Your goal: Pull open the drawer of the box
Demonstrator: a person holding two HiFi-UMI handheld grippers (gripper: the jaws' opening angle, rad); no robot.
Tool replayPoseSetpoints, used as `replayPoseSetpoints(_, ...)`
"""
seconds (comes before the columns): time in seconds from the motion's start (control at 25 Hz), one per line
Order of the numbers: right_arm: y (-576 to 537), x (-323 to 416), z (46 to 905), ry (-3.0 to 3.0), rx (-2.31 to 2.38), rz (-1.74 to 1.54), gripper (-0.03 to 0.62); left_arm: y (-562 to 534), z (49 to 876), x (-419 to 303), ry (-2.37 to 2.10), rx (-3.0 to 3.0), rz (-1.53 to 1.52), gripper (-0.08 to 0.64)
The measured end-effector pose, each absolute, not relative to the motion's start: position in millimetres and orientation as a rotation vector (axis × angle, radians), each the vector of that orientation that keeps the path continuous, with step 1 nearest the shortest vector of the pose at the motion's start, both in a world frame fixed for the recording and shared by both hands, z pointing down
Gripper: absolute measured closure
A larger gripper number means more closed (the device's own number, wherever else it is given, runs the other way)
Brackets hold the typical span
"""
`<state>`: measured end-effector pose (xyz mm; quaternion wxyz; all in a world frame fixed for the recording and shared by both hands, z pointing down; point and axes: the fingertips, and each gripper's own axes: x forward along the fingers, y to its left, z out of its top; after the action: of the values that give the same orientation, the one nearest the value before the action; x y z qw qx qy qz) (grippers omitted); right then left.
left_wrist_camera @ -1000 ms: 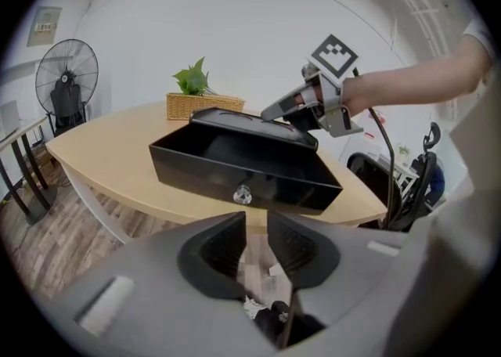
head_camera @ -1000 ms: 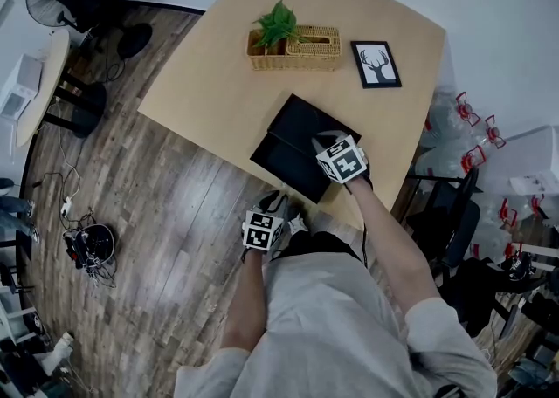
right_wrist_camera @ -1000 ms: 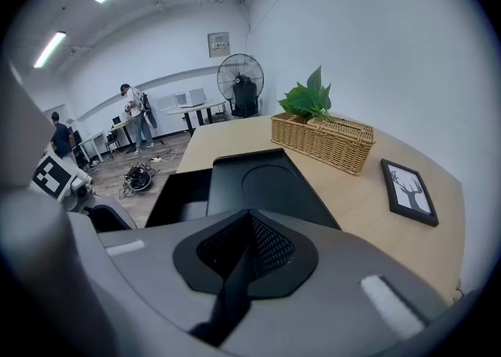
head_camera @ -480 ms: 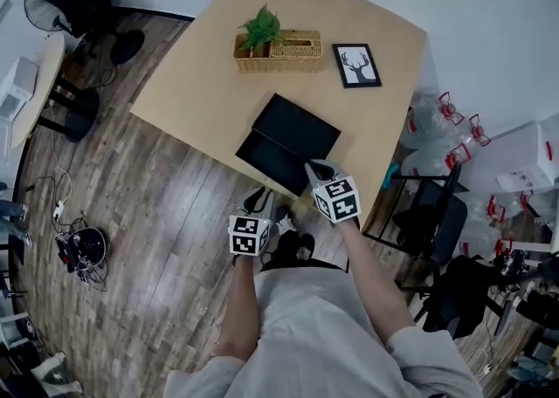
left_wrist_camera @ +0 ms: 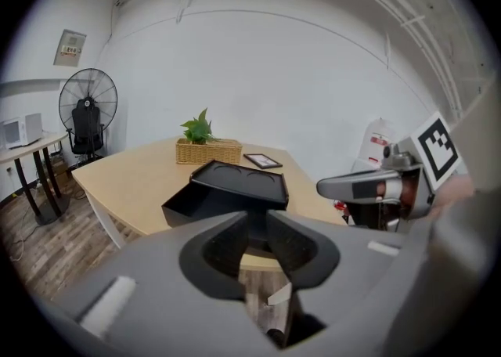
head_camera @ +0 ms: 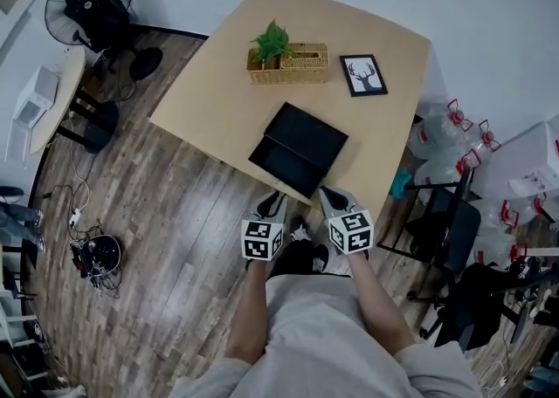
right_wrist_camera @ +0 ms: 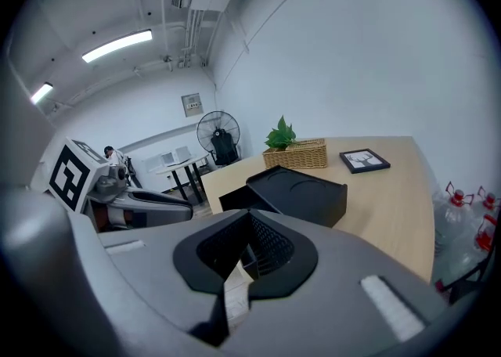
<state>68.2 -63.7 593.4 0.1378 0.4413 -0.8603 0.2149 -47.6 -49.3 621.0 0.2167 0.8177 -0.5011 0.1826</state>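
I hold both tools off the worktop (head_camera: 218,99), on the near side of the black box (head_camera: 307,134), with wooden floor (head_camera: 175,213) under them. My left hand-held gripper (head_camera: 272,204) hangs just short of the worktop edge nearest the box. Its jaws stand slightly spread, with a narrow slot between the pads and nothing in it; through that slot its own view shows only the box's dark front. My right hand-held gripper (head_camera: 329,199) is beside the left one, also near the box but not touching it. Its jaws are pressed together and empty.

The box sits on the worktop close to the edge facing me, turned at an angle to that edge. Its drawer (head_camera: 281,163) stands pulled out from the box on the side towards my left hand-held gripper, and its inside is open to view. In the left gripper view the drawer (left_wrist_camera: 178,203) sticks out to the left of the box body (left_wrist_camera: 239,185), whose top shows two shallow round hollows.

Beyond the box, on its far side, is a wicker basket (head_camera: 301,63) with a green plant (head_camera: 271,40) at one end. A framed deer picture (head_camera: 363,74) lies just beside the basket, also past the box. Well away from the box, a standing fan (head_camera: 87,2) is on the floor.
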Motion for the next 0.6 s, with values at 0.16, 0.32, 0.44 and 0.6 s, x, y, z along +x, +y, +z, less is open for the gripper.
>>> replayPoseSetpoints(0.16, -48.6, 68.4, 602.4, -2.499, 1.267, 0.636, 0.594, -41.4, 624.1, -44.7, -1.383, 2.293, 0.522, 0.436)
replayPoseSetpoints(0.32, -37.1, 72.3, 601.9, -2.502, 1.267, 0.624, 0.594, -30.9, 627.7, -38.1, -1.372, 2.306, 0.535, 0.463)
replayPoseSetpoints(0.44, -32.0, 79.2, 598.5, -2.503, 1.281, 0.615, 0.594, -27.7, 626.7, -33.7, -1.375, 2.310, 0.525, 0.489)
replayPoseSetpoints(0.6, -31.5, 81.7, 597.5, -2.515, 1.285, 0.610, 0.594, -25.7, 623.7, -34.6, -1.392, 2.311, 0.512, 0.506)
